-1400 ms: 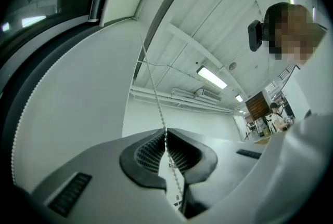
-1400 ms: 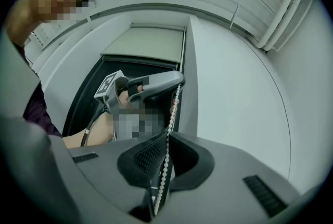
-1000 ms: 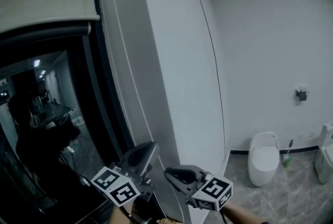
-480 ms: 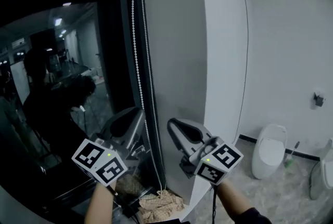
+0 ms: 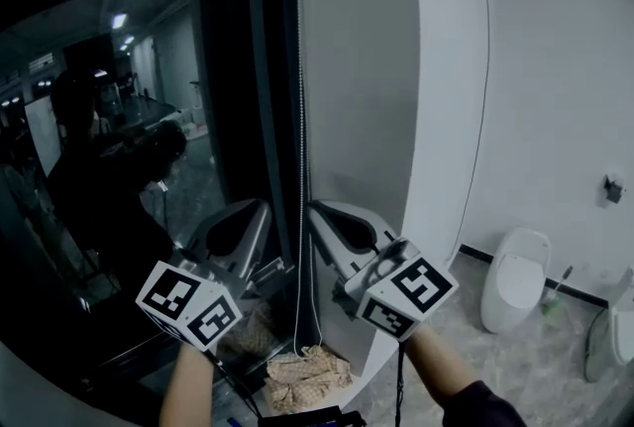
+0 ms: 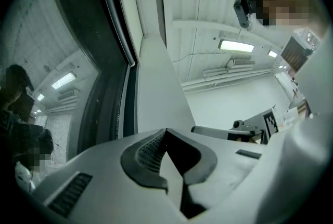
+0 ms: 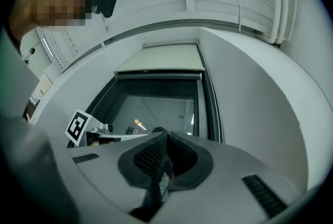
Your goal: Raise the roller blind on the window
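The dark window (image 5: 129, 138) fills the left of the head view. Its bead chain (image 5: 300, 118) hangs down along the right frame. My left gripper (image 5: 261, 208) is just left of the chain, my right gripper (image 5: 315, 210) just right of it. Both point up at the window. The left jaws are shut with nothing visible between them (image 6: 166, 132). On the right gripper (image 7: 166, 135) the jaws also meet, and I cannot tell whether they touch the chain. The pale roller blind (image 7: 161, 59) covers only the top of the window, with the chain (image 7: 220, 119) beside the frame.
A white wall column (image 5: 446, 118) stands right of the window. A toilet (image 5: 517, 284) and a brush (image 5: 557, 288) stand at the far right wall. Crumpled cloth (image 5: 302, 373) lies on the floor below the chain. A person's reflection (image 5: 94, 187) shows in the glass.
The head view has swung left onto the window. Both grippers have risen and closed in on the chain, which now hangs between them. The blind's lower edge has slipped to the top of the picture.
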{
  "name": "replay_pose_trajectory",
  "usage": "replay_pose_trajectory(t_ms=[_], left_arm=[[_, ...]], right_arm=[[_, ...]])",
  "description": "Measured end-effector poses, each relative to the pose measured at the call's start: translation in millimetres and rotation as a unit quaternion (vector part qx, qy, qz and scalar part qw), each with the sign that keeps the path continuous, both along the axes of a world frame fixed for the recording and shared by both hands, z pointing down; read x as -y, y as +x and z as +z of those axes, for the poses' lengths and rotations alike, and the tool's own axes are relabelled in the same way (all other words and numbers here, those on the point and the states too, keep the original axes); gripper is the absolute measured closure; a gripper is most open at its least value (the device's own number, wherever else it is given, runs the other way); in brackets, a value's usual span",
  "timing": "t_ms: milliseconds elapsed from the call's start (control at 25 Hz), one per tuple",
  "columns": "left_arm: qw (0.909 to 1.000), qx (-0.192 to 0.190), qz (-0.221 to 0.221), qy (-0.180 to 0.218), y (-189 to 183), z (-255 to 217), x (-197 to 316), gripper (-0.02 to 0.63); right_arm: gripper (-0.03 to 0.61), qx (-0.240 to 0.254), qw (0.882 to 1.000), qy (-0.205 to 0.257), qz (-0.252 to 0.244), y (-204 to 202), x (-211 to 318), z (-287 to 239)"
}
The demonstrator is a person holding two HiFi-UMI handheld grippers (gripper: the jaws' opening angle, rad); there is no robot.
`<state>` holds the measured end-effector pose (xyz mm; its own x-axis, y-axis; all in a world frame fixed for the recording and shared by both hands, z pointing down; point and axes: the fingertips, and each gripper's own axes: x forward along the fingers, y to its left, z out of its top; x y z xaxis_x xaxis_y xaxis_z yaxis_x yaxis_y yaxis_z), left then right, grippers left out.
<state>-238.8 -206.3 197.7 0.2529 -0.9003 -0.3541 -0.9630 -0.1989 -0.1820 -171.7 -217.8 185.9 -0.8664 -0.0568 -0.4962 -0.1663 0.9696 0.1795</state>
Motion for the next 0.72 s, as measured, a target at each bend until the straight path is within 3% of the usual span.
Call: replay_pose_trajectory(t_ms=[720], left_arm=[[0.9999, 0.004, 0.009, -0.007, 20.7, -1.1, 18.9, 0.604]], right_arm=[[0.571, -0.026, 0.999, 0.003, 0.046, 23.8, 16.4, 4.6]])
